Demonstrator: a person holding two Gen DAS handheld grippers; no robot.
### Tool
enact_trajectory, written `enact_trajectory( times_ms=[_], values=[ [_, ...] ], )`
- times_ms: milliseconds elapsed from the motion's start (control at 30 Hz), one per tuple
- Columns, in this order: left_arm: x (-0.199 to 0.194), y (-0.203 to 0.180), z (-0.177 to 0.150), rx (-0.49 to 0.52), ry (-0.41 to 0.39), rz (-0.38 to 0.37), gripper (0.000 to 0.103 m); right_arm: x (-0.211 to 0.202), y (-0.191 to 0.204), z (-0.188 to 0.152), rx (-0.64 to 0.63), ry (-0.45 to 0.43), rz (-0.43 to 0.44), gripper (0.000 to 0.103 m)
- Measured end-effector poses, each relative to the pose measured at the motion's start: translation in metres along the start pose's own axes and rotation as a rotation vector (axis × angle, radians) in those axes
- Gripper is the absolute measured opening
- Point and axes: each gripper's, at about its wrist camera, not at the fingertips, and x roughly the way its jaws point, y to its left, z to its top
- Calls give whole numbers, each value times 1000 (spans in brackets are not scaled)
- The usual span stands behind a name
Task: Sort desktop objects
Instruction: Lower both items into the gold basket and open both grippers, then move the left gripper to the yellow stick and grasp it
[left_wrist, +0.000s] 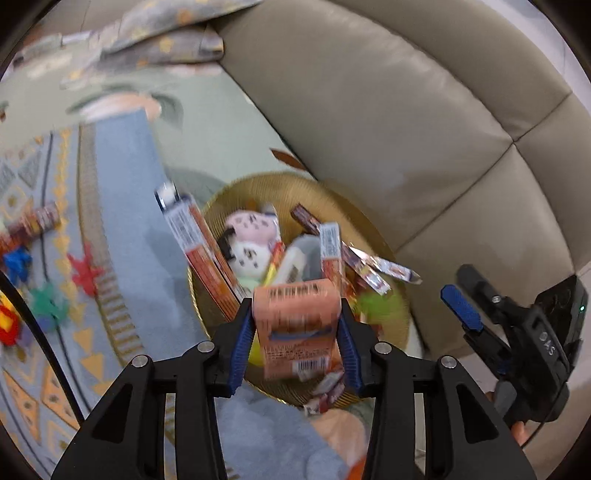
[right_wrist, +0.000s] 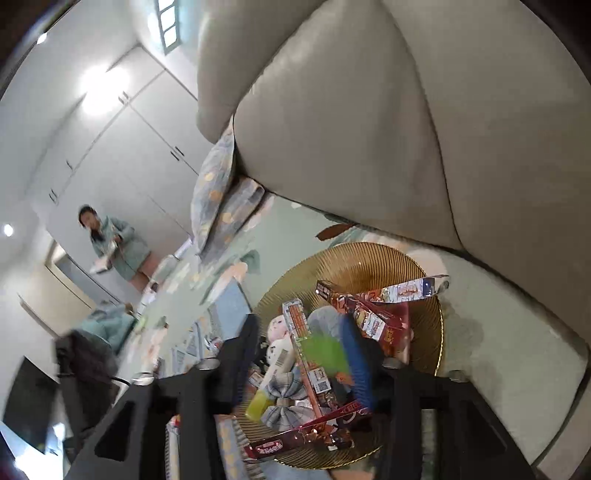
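My left gripper (left_wrist: 295, 350) is shut on an orange carton (left_wrist: 299, 328), with a blue pad on each side of it. The carton hangs over a golden wire basket (left_wrist: 280, 184) that holds a spotted plush toy (left_wrist: 251, 236), snack packets, a white box and a green toy (left_wrist: 380, 306). A long orange box (left_wrist: 199, 243) leans on the basket's left rim. My right gripper (left_wrist: 460, 284) stands open to the right of the basket. In the right wrist view its fingers (right_wrist: 299, 332) are spread above the basket (right_wrist: 362, 258), and the blurred green toy (right_wrist: 325, 354) lies below, between them.
Beige sofa cushions (left_wrist: 406, 129) rise right behind the basket. A blue patterned mat (left_wrist: 125, 221) with small coloured toys (left_wrist: 85, 273) and a snack pack (left_wrist: 33, 221) lies to the left. A patterned pillow (right_wrist: 218, 184) sits beside the sofa. A person (right_wrist: 114, 243) stands far back by white cupboards.
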Motion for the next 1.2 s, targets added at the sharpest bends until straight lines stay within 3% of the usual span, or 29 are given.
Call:
enact_trajectory(
  times_ms=[33, 200, 400, 567, 633, 667, 700, 733, 833, 867, 967, 1067, 1200],
  values=[
    [-1, 1, -3, -5, 4, -8, 40, -2, 0, 0, -5, -7, -1, 68],
    [-23, 15, -16, -39, 19, -37, 40, -10, 5, -6, -8, 33, 26, 68],
    [-42, 33, -8, -117, -68, -76, 40, -8, 35, -26, -53, 96, 61, 68],
    [-29, 3, 10, -37, -95, -139, 40, -7, 35, -40, -46, 139, 62, 68],
    [-20, -7, 15, -6, -81, -153, 46, -7, 33, -45, -62, 154, 70, 68],
    [-14, -10, 18, -2, -53, -162, 59, -7, 31, -46, -66, 155, 69, 68],
    [-10, -10, 19, -4, -29, -165, 63, -8, 29, -48, -71, 155, 67, 68],
    [-10, -9, 21, -2, -25, -161, 63, -9, 27, -50, -74, 154, 67, 68],
    [-26, -6, 19, 36, -138, -89, 63, -8, 17, -53, -55, 154, 64, 68],
    [-32, -3, 19, 37, -144, -79, 63, -7, 13, -55, -41, 159, 69, 68],
    [-42, 2, 18, 45, -129, -68, 63, -4, 12, -62, -37, 180, 79, 68],
    [-58, 20, 9, 58, -109, -3, 63, -2, 27, -71, -88, 197, 102, 68],
    [-95, 86, -19, -18, -72, 83, 63, 5, 64, -93, -196, 234, 136, 68]
  ],
)
